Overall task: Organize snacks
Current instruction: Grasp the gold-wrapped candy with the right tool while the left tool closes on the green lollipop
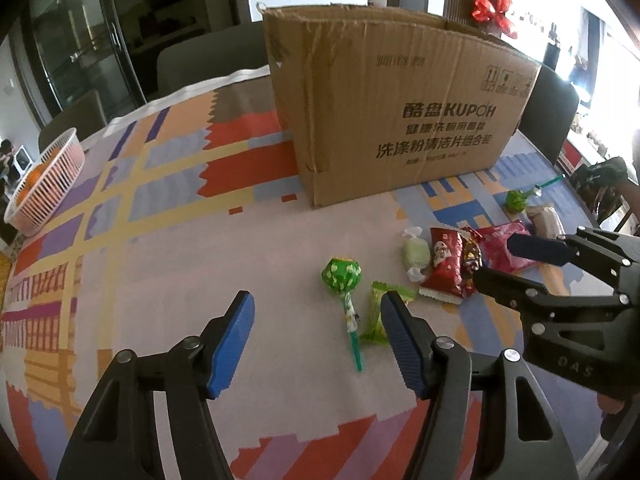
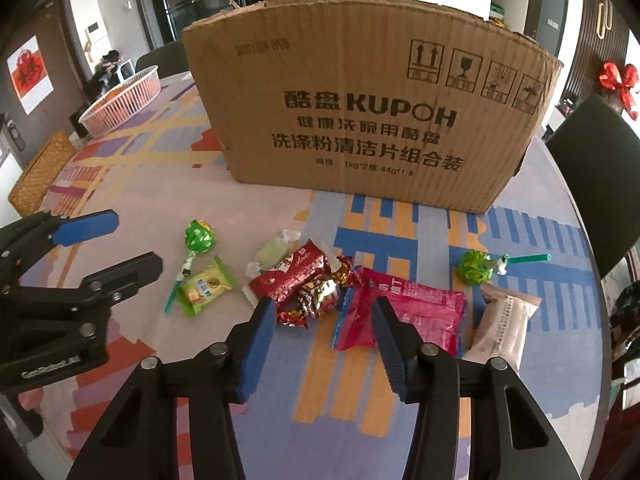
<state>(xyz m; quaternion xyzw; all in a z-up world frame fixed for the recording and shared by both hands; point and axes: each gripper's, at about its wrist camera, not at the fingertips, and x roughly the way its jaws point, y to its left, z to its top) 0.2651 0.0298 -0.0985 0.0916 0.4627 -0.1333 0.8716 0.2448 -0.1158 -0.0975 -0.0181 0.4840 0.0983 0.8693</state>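
Snacks lie scattered on the patterned tablecloth (image 1: pixel 192 264) in front of the cardboard box (image 1: pixel 400 120), and nothing of what you see has gone into it yet. From your left wrist view, the left gripper (image 1: pixel 316 344) stands with its jaws partly apart and empty; the green lollipop (image 1: pixel 342 276) sits between the pad tips at about twelve o'clock, its stick running toward you to six, so its long axis lies along the fingers rather than across them. The green candy packet (image 1: pixel 380 312) lies just beside the right-hand pad, at one o'clock. The right gripper (image 1: pixel 500 264) enters at three o'clock, over the red packets. From your right wrist view, the right gripper (image 2: pixel 324 316) has its jaws narrowed but touching nothing I can make out; the magenta packet (image 2: pixel 404 312) lies straight ahead at twelve to one o'clock, its long axis running nine to three, across the gap, partly behind the right-hand pad. The crinkled foil sweet (image 2: pixel 316 296) sits at eleven. Your left hand is the nearer for the lollipop, your right for the magenta packet; I judge you'd need to turn the left wrist to pinch the stick.
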